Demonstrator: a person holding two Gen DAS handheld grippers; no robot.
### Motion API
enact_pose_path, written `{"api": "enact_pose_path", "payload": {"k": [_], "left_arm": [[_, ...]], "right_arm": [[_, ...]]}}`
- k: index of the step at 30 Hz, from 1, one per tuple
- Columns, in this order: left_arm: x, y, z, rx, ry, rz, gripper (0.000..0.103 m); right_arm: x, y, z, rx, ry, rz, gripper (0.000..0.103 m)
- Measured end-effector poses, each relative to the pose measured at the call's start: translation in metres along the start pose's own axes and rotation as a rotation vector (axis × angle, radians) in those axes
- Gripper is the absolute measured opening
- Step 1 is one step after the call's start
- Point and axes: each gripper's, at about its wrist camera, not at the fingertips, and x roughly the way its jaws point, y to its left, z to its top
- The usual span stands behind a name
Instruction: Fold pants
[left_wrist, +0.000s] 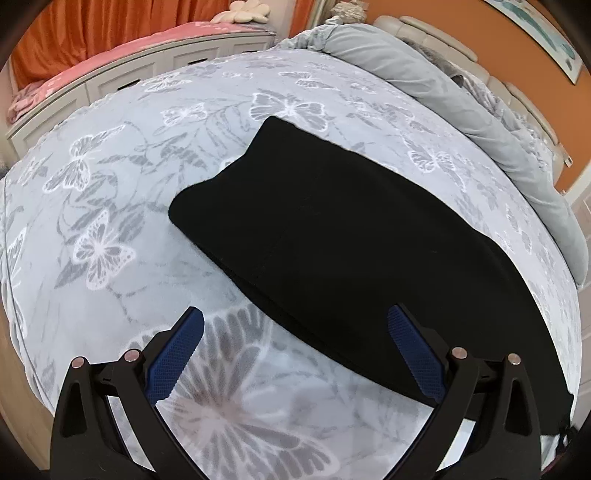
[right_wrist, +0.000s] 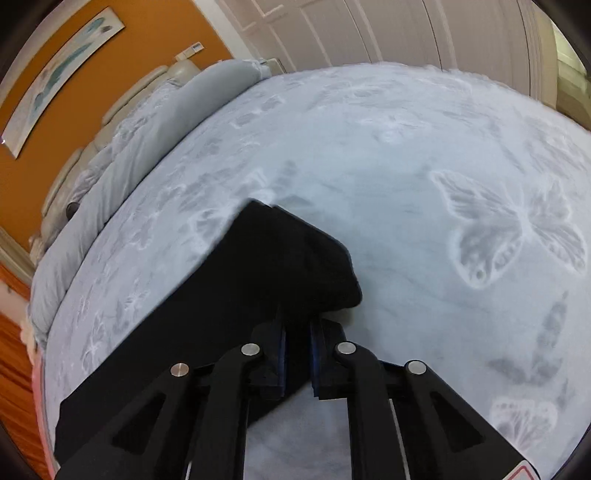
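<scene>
A big bed with a soft gray butterfly blanket (left_wrist: 122, 206) fills the room, and the walls behind it are orange. The black pants (left_wrist: 332, 236) lie flat on the blanket, near the middle of the bed. They look already folded in half the long way, so they make one long dark strip.

The right gripper (right_wrist: 297, 339) has its two fingers pressed close together on the end of the pants, pinching the black cloth between the blue pads. That end looks a bit lifted and bunched up.

The left gripper (left_wrist: 295, 321) has its fingers spread wide apart and holds nothing. It hangs just over the near edge of the pants, and one finger is over the black cloth.

The pants look soft, floppy and light. They will bend and sag, so they should be held by an edge or a corner, not the middle. The fuzzy blanket may grab them a little when they slide.

A rolled gray quilt (left_wrist: 461, 96) lies by the headboard, well apart from the pants. A picture (right_wrist: 55, 81) hangs on the orange wall.
</scene>
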Motion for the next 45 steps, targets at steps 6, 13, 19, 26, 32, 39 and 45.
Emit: {"api": "enact_pose_path", "payload": {"k": [6,13,19,26,32,39,45], "left_arm": [[-0.028,-0.032,-0.013,0.168,-0.088,-0.033,0.098],[-0.06,-0.077,-0.041,0.354,-0.141,-0.104,0.098],[-0.068,-0.087,-0.049,0.403,-0.161,-0.115,0.098],[-0.062,-0.077,-0.049,0.406,-0.138,-0.11,0.098],[-0.061,-0.066,-0.047,0.404,-0.134,-0.095,0.098],[-0.059,-0.047,-0.039,0.372,-0.133,-0.08,0.098],[-0.048,-0.029,-0.031,0.353,-0.104,-0.051,0.098]], "right_arm": [[-0.07,0.108,-0.011,-0.228,-0.124,0.162,0.009],[-0.108,0.248,-0.083,-0.518,-0.081,0.366,0.009],[-0.089,0.33,-0.162,-0.69,0.041,0.44,0.009],[-0.069,0.377,-0.231,-0.824,0.13,0.435,0.009],[-0.06,0.4,-0.269,-0.881,0.165,0.435,0.009],[-0.035,0.412,-0.306,-0.945,0.221,0.392,0.01],[-0.025,0.413,-0.327,-1.032,0.225,0.376,0.022]]}}
